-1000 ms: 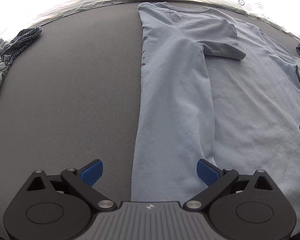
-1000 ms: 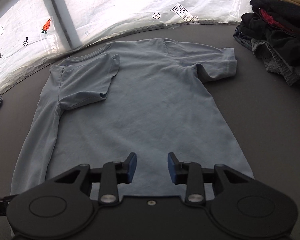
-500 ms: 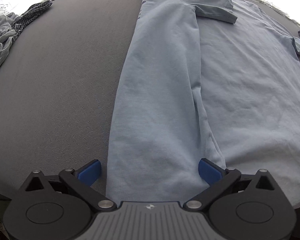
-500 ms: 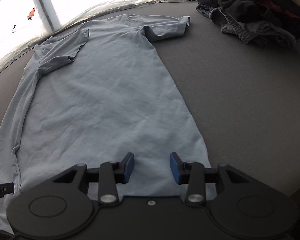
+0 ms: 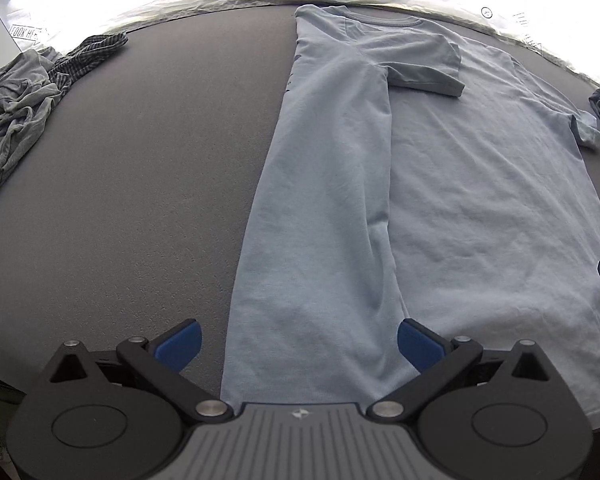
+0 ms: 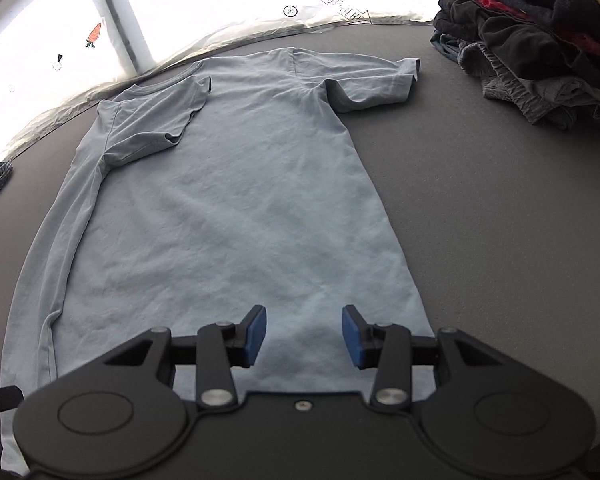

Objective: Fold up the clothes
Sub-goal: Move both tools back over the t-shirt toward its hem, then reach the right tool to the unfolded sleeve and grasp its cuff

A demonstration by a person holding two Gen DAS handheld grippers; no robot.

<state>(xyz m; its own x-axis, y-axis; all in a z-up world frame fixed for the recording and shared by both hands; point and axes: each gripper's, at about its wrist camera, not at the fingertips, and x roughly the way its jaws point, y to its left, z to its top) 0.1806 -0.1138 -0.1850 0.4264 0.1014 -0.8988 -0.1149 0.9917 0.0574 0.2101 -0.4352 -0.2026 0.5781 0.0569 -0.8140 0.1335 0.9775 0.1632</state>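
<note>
A light blue T-shirt (image 5: 480, 184) lies flat on the dark grey table, collar at the far end. Its left side is folded inward as a long strip (image 5: 324, 220), with the left sleeve (image 5: 420, 68) lying across the chest. The right sleeve (image 6: 376, 84) still spreads outward. My left gripper (image 5: 299, 347) hovers open, wide, over the bottom hem of the folded strip, holding nothing. My right gripper (image 6: 304, 335) is open above the hem (image 6: 300, 364) near the shirt's right side, with nothing between its blue pads.
A crumpled grey garment (image 5: 12, 116) and a checked cloth (image 5: 88, 54) lie at the table's far left. A pile of dark clothes (image 6: 540, 44) sits at the far right. Bare grey table (image 5: 140, 168) stretches left of the shirt. A bright window runs behind.
Both grippers tilted down toward the hem half a second ago and have now lifted back, so more of the far table shows. The shirt has not moved.
</note>
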